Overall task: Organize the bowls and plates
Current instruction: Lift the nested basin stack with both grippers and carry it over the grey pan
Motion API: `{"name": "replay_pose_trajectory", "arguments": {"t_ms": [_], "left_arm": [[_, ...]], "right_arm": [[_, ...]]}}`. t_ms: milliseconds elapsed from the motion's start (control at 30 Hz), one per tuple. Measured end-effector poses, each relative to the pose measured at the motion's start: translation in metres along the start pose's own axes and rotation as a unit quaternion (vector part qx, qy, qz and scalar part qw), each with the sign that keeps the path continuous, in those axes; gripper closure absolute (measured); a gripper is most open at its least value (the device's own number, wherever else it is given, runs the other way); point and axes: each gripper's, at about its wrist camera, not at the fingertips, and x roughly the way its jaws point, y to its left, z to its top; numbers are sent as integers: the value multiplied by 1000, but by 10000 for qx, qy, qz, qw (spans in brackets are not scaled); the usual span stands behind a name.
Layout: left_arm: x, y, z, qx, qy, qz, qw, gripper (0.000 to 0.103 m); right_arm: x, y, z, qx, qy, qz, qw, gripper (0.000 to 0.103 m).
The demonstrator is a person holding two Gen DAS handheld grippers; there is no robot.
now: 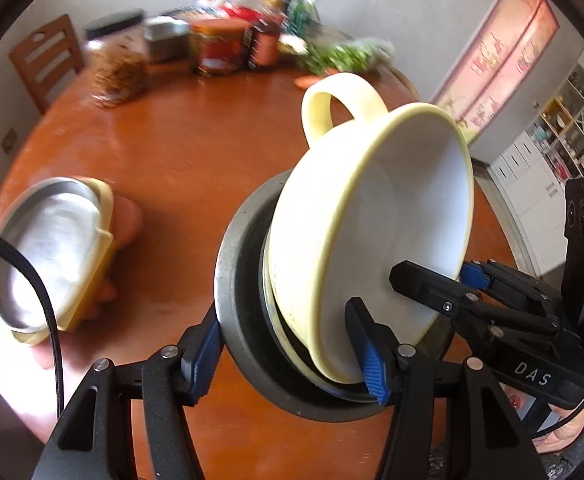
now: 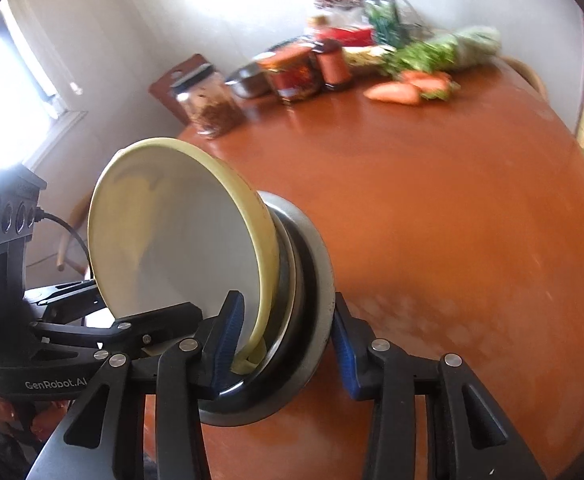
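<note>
At the far left of my left view a steel dish in a cream holder [image 1: 52, 256] lies on the brown desk [image 1: 172, 152]. At the middle, my left jaws [image 1: 290, 364] pinch the near rims of the stack of bowls, 1 blue pad outside the grey metal bowl [image 1: 236, 344] and 1 inside the tilted cream bowl [image 1: 371, 216]. From the right, my right jaws [image 2: 288, 344] pinch the same stack, with jars [image 2: 292, 72] and carrots [image 2: 407, 88] far across the desk.
</note>
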Motion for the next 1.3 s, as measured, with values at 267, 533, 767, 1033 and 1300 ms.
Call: {"name": "replay_pose_trajectory", "arguments": {"t_ms": [267, 533, 767, 1033, 1300], "left_arm": [[-53, 69, 13, -483, -541, 438, 9964, 44], [-75, 141, 16, -1081, -668, 862, 9881, 45], [-69, 192, 17, -1492, -499, 972, 9828, 45], [-55, 210, 13, -1597, -228, 863, 9831, 44], [-38, 212, 22, -1561, -69, 762, 9848, 38]], "right_arm": [[28, 79, 55, -543, -89, 501, 9972, 60], [75, 162, 94, -1252, 13, 760, 9892, 60], [125, 198, 105, -1516, 424, 897, 9835, 59], [158, 196, 100, -1377, 920, 964, 9815, 58], [166, 182, 97, -1178, 1046, 971, 9827, 58]]}}
